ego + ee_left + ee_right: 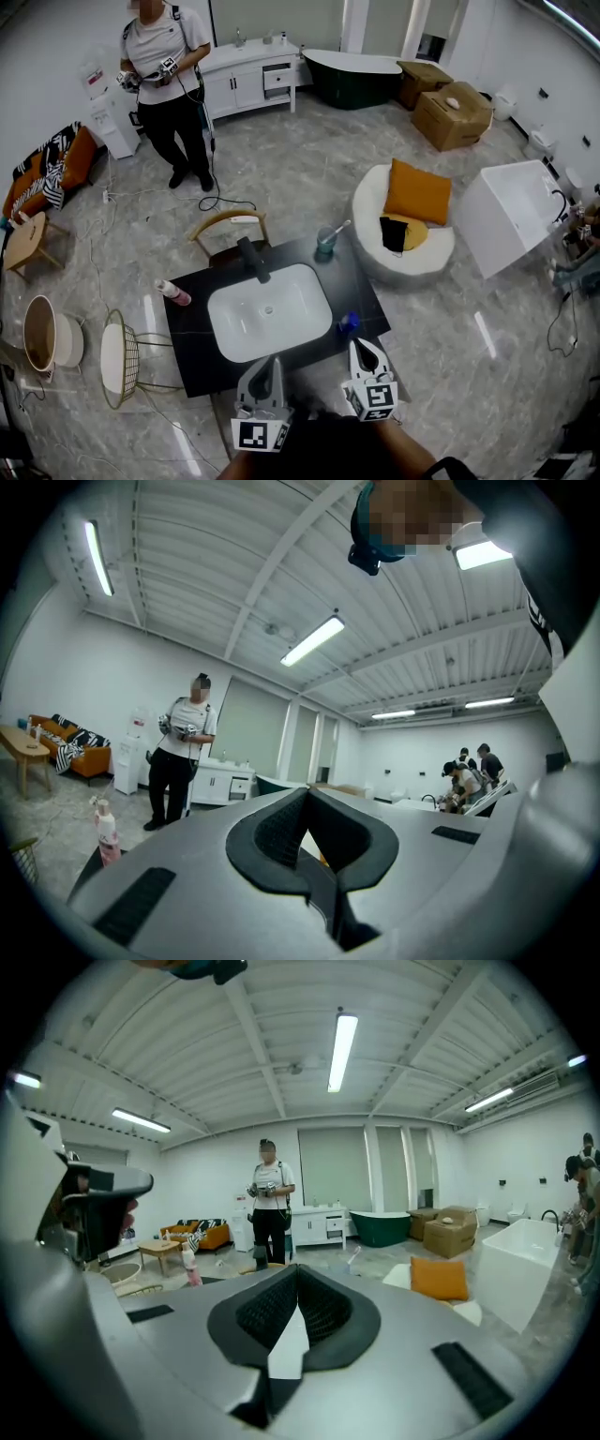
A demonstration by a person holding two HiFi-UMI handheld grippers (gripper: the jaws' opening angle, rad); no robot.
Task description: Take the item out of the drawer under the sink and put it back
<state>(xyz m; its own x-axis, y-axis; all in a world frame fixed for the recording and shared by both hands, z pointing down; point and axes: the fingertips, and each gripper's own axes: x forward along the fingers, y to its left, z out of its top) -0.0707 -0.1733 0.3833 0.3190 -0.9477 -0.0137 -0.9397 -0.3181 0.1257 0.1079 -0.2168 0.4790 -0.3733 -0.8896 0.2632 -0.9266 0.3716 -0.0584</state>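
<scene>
A black vanity top (197,352) holds a white sink (269,311) with a dark faucet (253,260). A small blue item (349,323) lies on the top just right of the sink. The drawer under the sink is hidden below the counter. My left gripper (267,363) hangs over the vanity's front edge, its jaws together with nothing between them (307,794). Just in front of the blue item, my right gripper (364,346) points level across the room, shut and empty (295,1271).
A pink bottle (174,293) stands at the counter's left, a cup with a toothbrush (326,240) at its back. A chair (230,228) stands behind the vanity, a wire table (122,356) at left, a white seat with an orange cushion (415,192) at right. A person (169,75) stands far back.
</scene>
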